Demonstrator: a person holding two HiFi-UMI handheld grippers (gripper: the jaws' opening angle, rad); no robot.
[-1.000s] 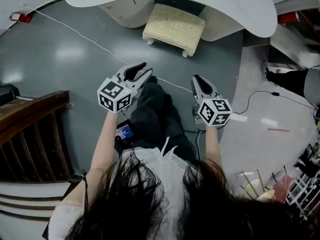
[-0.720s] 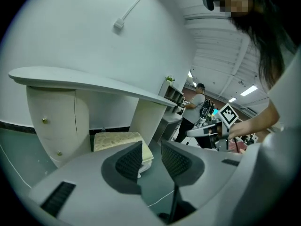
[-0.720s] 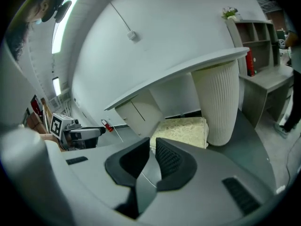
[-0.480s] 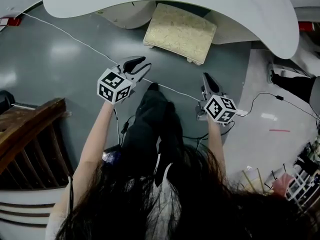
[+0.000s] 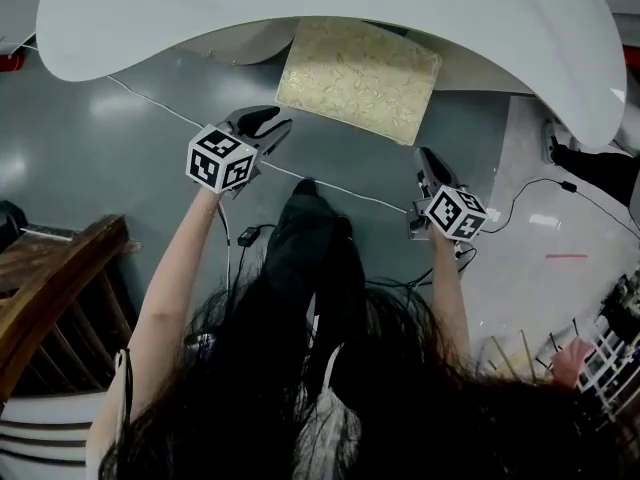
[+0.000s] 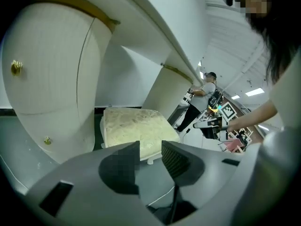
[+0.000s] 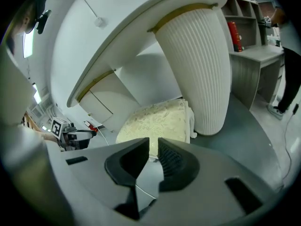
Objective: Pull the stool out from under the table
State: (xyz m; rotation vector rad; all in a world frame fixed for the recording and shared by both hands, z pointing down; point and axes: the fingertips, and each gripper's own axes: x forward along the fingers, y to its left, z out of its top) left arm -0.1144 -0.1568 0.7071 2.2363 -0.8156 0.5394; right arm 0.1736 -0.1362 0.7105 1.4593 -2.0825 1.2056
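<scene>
Light is even, diffuse and from overhead. Head view: soft pale glare patches lie on the glossy grey floor [image 5: 110, 103], at left and at right. The white table [image 5: 300, 8] is bright, with soft-edged shade under its near edge. The stool [image 5: 360, 73] is evenly lit, its texture sharp. Both gripper views: strong fisheye bowing, black vignetted corners, near foreground soft. Left gripper view: bright ceiling strips [image 6: 254, 92] at far right, slightly blown out.

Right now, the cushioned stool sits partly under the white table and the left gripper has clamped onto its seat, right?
No: the left gripper is open and empty, short of the cushioned stool, as the left gripper view shows. The stool does sit partly under the white table.
</scene>
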